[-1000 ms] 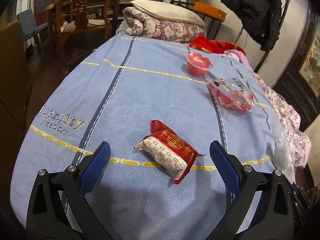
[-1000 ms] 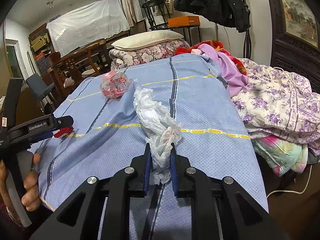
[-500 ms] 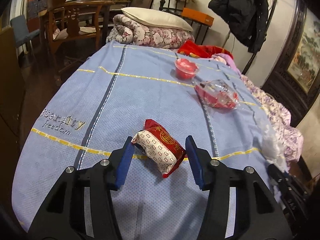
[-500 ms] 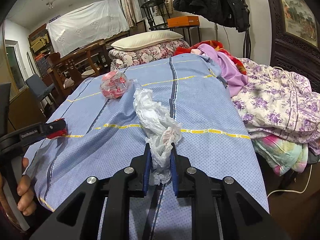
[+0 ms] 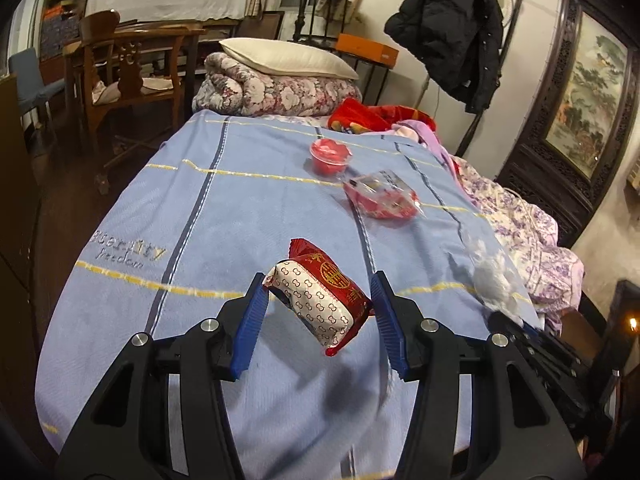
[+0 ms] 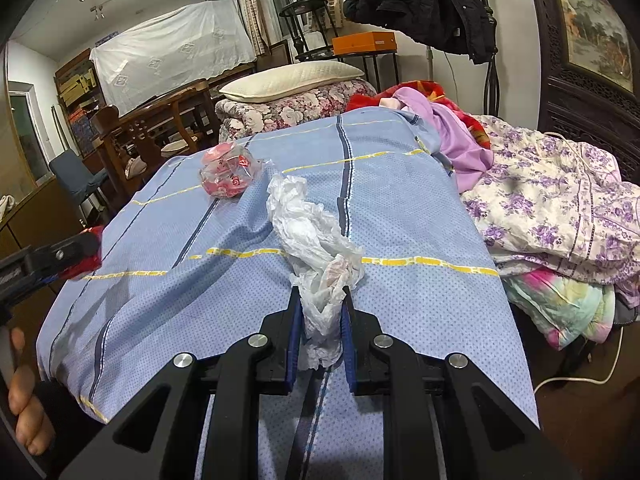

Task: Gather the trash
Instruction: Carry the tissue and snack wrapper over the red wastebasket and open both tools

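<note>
Now my left gripper (image 5: 316, 300) pinches the red snack packet (image 5: 320, 300) crosswise, seemingly lifted off the bed (image 5: 224, 216), while my right gripper (image 6: 320, 322), off to its right, clamps the white plastic bag (image 6: 316, 248).

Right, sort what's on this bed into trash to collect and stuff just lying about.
Trash:
- red and white patterned snack packet, held in the left gripper
- crumpled white plastic bag, clamped in the right gripper
- clear wrapper with red contents
- red plastic cup

Lying about:
- cream pillow
- folded floral quilt
- purple garment
</note>
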The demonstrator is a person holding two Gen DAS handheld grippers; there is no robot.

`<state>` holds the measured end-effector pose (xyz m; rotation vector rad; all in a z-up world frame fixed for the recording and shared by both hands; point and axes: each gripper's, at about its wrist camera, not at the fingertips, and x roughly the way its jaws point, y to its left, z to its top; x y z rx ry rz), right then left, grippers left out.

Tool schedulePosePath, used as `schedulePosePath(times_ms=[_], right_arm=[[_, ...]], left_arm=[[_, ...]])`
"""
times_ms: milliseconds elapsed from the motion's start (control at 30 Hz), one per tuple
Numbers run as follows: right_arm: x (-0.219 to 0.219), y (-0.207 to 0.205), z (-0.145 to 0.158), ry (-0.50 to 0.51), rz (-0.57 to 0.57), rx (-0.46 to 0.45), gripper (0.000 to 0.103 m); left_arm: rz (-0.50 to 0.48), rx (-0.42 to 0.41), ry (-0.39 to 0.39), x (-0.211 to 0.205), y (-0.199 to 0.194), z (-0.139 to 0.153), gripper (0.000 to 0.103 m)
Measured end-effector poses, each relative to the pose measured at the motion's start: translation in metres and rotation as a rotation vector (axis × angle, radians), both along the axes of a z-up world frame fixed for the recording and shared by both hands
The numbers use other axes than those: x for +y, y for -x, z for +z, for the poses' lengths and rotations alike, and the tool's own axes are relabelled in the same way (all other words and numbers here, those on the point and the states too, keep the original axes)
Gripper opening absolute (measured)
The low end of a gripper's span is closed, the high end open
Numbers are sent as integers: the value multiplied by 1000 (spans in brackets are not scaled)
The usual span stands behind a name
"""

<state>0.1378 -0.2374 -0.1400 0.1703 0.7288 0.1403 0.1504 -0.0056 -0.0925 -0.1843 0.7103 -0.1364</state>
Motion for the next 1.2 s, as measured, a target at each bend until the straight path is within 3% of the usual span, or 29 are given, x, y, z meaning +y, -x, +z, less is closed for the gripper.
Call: schedulePosePath(times_ms=[267, 400, 733, 933, 1200], right_arm=[[-20, 13, 32, -72, -31, -12, 18], [-31, 40, 56, -52, -41, -61, 18], [-99, 108, 86, -67, -150, -92, 18], [-152, 139, 70, -53, -227, -42, 18], [-206, 135, -9, -51, -308, 165, 18]], left_arm=[[-1, -29, 4, 5, 25, 7, 52], [-18, -41, 23, 3, 33, 10, 52], [-113, -90, -41, -34, 67, 12, 52], [-147, -77, -58, -52, 78, 4, 52], [-178, -76, -126, -77, 90, 0, 52]])
